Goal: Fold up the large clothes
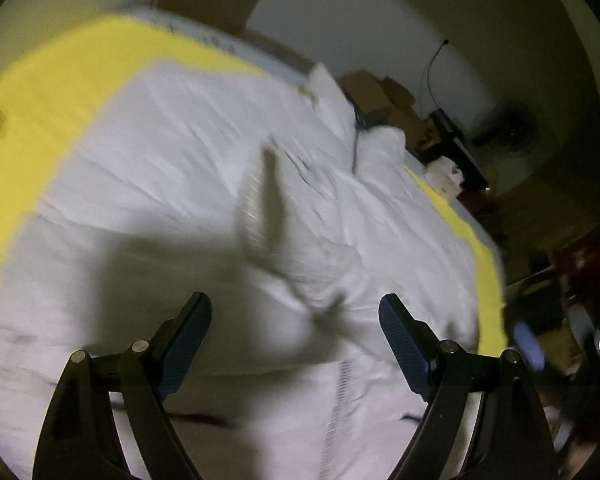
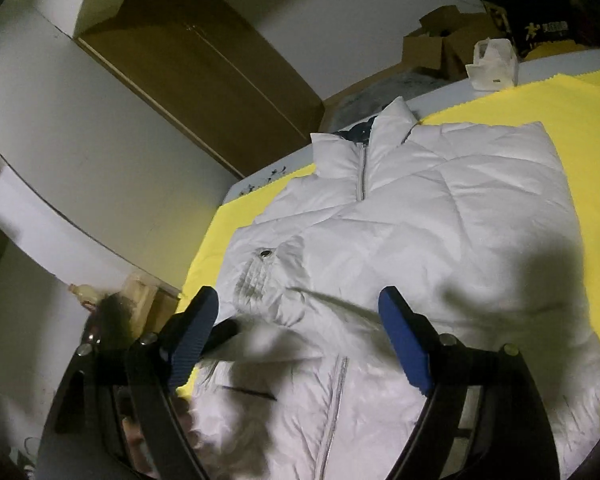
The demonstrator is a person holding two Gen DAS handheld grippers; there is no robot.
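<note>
A white quilted puffer jacket (image 2: 440, 240) lies front up on a yellow cloth (image 2: 580, 128), with its collar (image 2: 396, 120) at the far end and the zipper (image 2: 362, 172) partly closed. One sleeve is folded across the chest, and its ribbed cuff (image 2: 260, 276) has a snap button. My right gripper (image 2: 300, 300) hovers open over the jacket's lower left part with nothing between its pads. In the blurred left wrist view, my left gripper (image 1: 296, 308) stands open above the jacket (image 1: 180, 160), near the cuff (image 1: 260, 200), and grips nothing.
The yellow cloth (image 1: 52, 92) covers a table. Cardboard boxes (image 2: 432, 44) and a white plastic bag (image 2: 492, 64) stand beyond the table's far edge. A brown wardrobe door (image 2: 204, 64) is behind. A fan (image 1: 516, 132) and clutter fill the floor at right.
</note>
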